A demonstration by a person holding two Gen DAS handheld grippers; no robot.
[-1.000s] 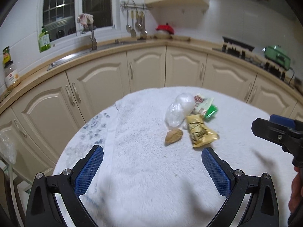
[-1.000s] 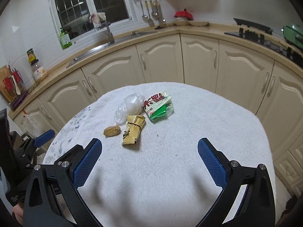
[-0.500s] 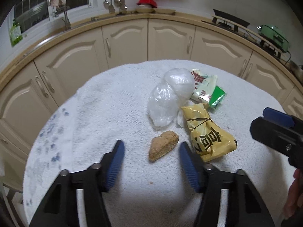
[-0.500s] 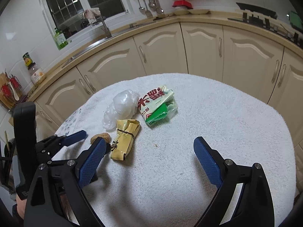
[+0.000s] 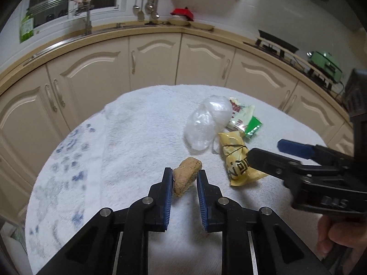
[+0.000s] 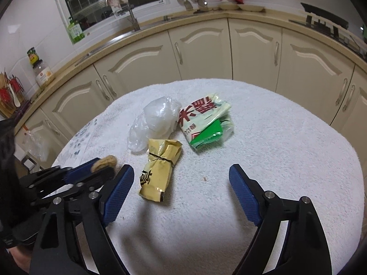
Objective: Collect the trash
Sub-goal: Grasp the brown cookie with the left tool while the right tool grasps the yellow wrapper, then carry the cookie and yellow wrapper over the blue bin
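On the white towel-covered round table (image 5: 137, 137) lies a small brown crumbly lump (image 5: 186, 174), and my left gripper (image 5: 184, 176) is shut on it with both blue pads against its sides. The lump (image 6: 106, 161) and left gripper (image 6: 91, 171) also show at the left of the right wrist view. A crumpled yellow wrapper (image 6: 160, 167) lies just beyond my right gripper (image 6: 181, 175), whose jaws are closing with only bare towel between them. Behind sit a clear plastic bag (image 6: 156, 119) and a white-green-red packet (image 6: 206, 121).
Cream kitchen cabinets (image 6: 206, 52) curve around behind the table, under a counter with a sink tap (image 6: 133, 20) and a green bottle (image 6: 74, 31). A stove (image 5: 275, 42) and a green appliance (image 5: 325, 61) stand at the right. A hand (image 5: 337, 236) holds the right gripper.
My left gripper has moved forward to the brown lump and shut on it. The right gripper has come down closer to the yellow wrapper and narrowed a little.
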